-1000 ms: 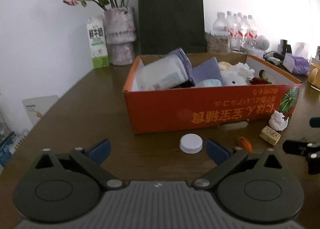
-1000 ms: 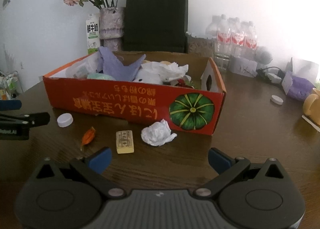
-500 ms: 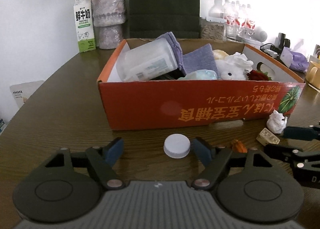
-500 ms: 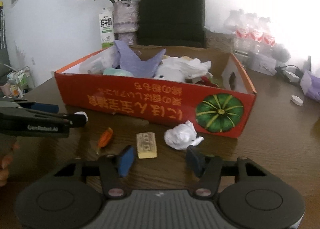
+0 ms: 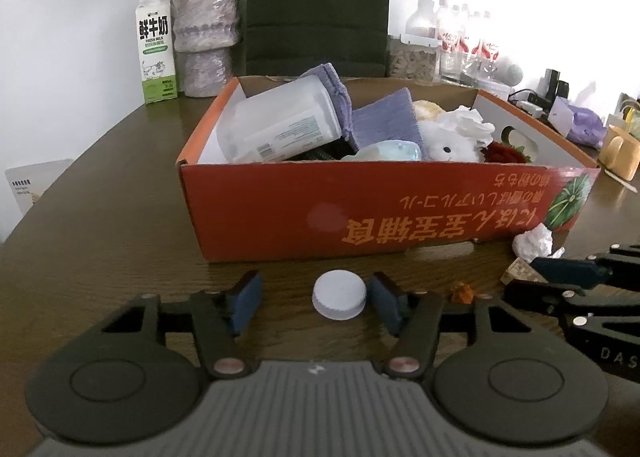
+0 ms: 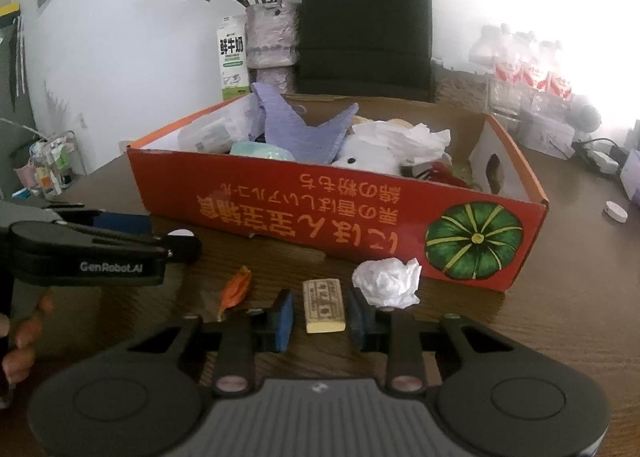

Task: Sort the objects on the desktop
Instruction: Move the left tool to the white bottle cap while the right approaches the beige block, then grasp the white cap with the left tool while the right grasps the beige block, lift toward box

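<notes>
A white bottle cap (image 5: 339, 294) lies on the brown table between the blue pads of my left gripper (image 5: 316, 305), which is open around it with the right pad close to it. My right gripper (image 6: 322, 317) is open around a yellowish eraser block (image 6: 323, 305), pads apart from it on both sides. A crumpled white tissue (image 6: 388, 282) and an orange scrap (image 6: 236, 289) lie beside the eraser. The orange cardboard box (image 5: 360, 213), also in the right wrist view (image 6: 320, 213), holds cloths, a plastic container and a plush toy.
A milk carton (image 5: 156, 53), a vase of dried flowers (image 5: 206, 33), a dark paper bag (image 5: 318, 5) and water bottles (image 5: 452, 41) stand behind the box. Another white cap (image 6: 615, 211) lies at the right. My right gripper shows at the left view's edge (image 5: 576, 281).
Both grippers have moved forward and down and narrowed. The cap now sits between the left pads and the eraser between the right pads.
</notes>
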`<state>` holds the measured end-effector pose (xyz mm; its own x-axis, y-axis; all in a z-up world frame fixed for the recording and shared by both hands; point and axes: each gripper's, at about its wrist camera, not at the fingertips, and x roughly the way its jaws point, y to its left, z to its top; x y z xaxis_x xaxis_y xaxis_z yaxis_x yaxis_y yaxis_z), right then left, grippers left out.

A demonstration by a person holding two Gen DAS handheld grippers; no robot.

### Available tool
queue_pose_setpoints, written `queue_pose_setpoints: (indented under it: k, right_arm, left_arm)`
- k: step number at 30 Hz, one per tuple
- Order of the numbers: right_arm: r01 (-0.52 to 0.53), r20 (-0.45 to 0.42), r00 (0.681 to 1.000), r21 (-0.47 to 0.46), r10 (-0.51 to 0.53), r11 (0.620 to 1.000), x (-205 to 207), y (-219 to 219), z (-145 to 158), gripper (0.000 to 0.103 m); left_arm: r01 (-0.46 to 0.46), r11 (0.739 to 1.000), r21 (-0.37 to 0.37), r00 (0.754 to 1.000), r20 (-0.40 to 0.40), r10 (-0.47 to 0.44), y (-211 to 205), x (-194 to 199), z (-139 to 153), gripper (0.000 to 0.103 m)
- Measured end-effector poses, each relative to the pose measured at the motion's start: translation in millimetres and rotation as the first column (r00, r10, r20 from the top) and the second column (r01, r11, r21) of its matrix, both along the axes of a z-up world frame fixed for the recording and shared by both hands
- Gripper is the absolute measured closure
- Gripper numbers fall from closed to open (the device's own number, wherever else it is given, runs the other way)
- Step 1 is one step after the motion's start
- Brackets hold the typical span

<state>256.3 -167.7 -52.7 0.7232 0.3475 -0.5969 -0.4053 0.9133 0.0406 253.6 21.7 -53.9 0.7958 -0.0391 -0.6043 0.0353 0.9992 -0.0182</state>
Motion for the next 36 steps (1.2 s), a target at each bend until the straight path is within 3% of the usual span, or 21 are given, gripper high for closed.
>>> queue_pose_setpoints:
  k: [6, 9, 24, 36]
  right_arm:
    - [0.006, 0.005, 1.000, -0.012, -0.006, 1.000, -0.3, 1.4, 0.0, 0.079]
    - [0.012, 0.008, 1.000, -0.018, -0.012, 1.000, -0.7, 2.7, -0.1, 0.080]
    - [0.022, 0.016, 1.000, -0.014, -0.021, 1.000, -0.7, 12.7, 1.6, 0.084]
    - [0.027, 0.140, 0.990, 0.057, -0.035, 0.998, -9.8, 8.3, 48.4, 0.084]
  left_arm:
    - [0.001, 1.000, -0.001, 1.000, 0.006, -0.001, -0.6, -0.3, 0.0, 0.056]
    - [0.000, 1.000, -0.001, 1.000, 0.009, 0.000, -0.3, -1.1, 0.6, 0.074]
    - [-0.018, 1.000, -0.008, 0.999, 0.047, 0.018, 3.5, -10.7, 11.6, 0.074]
    - [0.012, 1.000, -0.028, 0.988, 0.152, -0.007, 0.0, -25.9, 50.7, 0.074]
